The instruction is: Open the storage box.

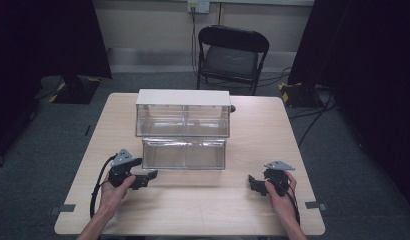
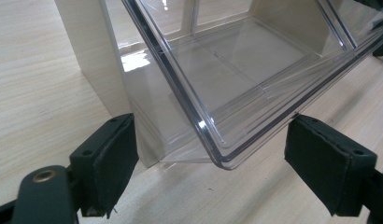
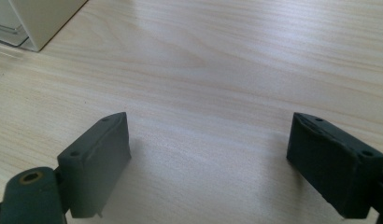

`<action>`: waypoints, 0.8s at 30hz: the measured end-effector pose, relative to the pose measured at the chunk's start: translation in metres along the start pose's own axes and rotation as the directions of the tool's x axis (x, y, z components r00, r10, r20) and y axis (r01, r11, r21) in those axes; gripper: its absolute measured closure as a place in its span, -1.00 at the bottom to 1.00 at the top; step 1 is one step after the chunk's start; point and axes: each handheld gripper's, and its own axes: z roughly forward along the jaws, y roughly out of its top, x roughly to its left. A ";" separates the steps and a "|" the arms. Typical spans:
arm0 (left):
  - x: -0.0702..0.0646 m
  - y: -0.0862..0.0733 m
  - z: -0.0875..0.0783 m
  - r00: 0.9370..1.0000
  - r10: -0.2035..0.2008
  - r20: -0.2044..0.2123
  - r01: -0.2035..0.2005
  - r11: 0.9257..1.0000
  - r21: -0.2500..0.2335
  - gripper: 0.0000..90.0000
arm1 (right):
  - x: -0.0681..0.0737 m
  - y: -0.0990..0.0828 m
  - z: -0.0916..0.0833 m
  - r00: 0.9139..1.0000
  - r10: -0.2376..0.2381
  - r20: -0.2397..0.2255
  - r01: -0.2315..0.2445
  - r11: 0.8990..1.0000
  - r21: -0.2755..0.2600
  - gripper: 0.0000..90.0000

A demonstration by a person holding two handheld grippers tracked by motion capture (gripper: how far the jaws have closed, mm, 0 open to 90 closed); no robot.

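Note:
A white-topped cabinet (image 1: 183, 98) with clear drawers stands at the middle of the wooden table. Its lower clear drawer (image 1: 184, 153) is pulled out toward me and looks empty. My left gripper (image 1: 149, 178) rests on the table just left of the drawer's front left corner, jaws open. In the left gripper view that drawer corner (image 2: 222, 158) sits between and just beyond the open gripper (image 2: 227, 163). My right gripper (image 1: 254, 184) lies to the right of the drawer, open, with bare table between its jaws (image 3: 208, 158). The cabinet's corner (image 3: 35, 18) shows at upper left.
A black folding chair (image 1: 230, 55) stands behind the table. Black stands and cables sit on the grey floor at both sides. Tape marks (image 1: 67, 208) lie at the table's front corners. Bare wood stretches along the front edge between my hands.

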 end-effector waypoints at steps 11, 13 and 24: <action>-0.001 0.000 -0.001 1.000 0.005 0.012 -0.005 1.000 -0.007 -0.62 | 0.000 0.000 0.000 1.000 0.000 0.000 0.000 1.000 0.000 -0.72; 0.000 0.000 -0.002 1.000 -0.001 0.008 0.001 1.000 -0.003 -0.62 | 0.000 0.000 0.000 1.000 0.000 0.000 0.000 1.000 0.000 -0.72; 0.001 0.000 -0.003 1.000 -0.003 0.020 0.003 1.000 -0.013 -0.65 | 0.000 0.000 0.000 1.000 0.000 0.000 0.000 1.000 0.000 -0.72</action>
